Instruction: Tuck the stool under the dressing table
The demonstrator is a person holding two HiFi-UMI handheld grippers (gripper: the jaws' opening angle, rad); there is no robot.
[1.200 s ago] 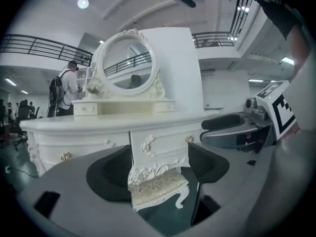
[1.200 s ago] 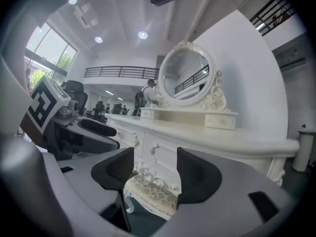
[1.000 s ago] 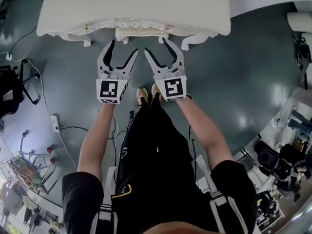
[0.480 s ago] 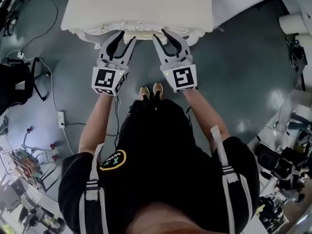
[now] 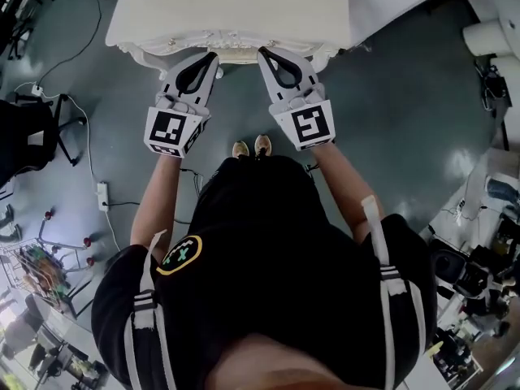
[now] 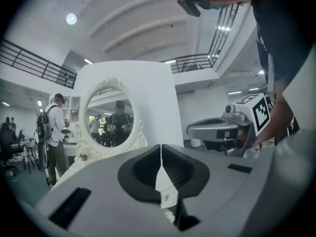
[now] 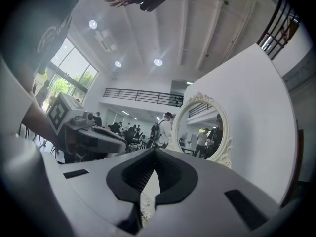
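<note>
Stool [image 5: 238, 55] shows only as a narrow cream strip tucked beneath the carved front edge of the white dressing table [image 5: 236, 6], between the two grippers; the rest of it is hidden under the tabletop. The table stands on a grey-green floor [image 5: 406, 96] against a white partition panel [image 6: 158, 93]. The person stands just in front of it, shoes [image 5: 250, 148] together. On the tabletop an oval mirror [image 6: 109, 122] in an ornate white frame leans at the panel. The left gripper [image 5: 211, 57] and the right gripper [image 5: 265, 54] are held side by side, tips at the table's front edge. Each has its jaws pressed together with nothing between them.
</note>
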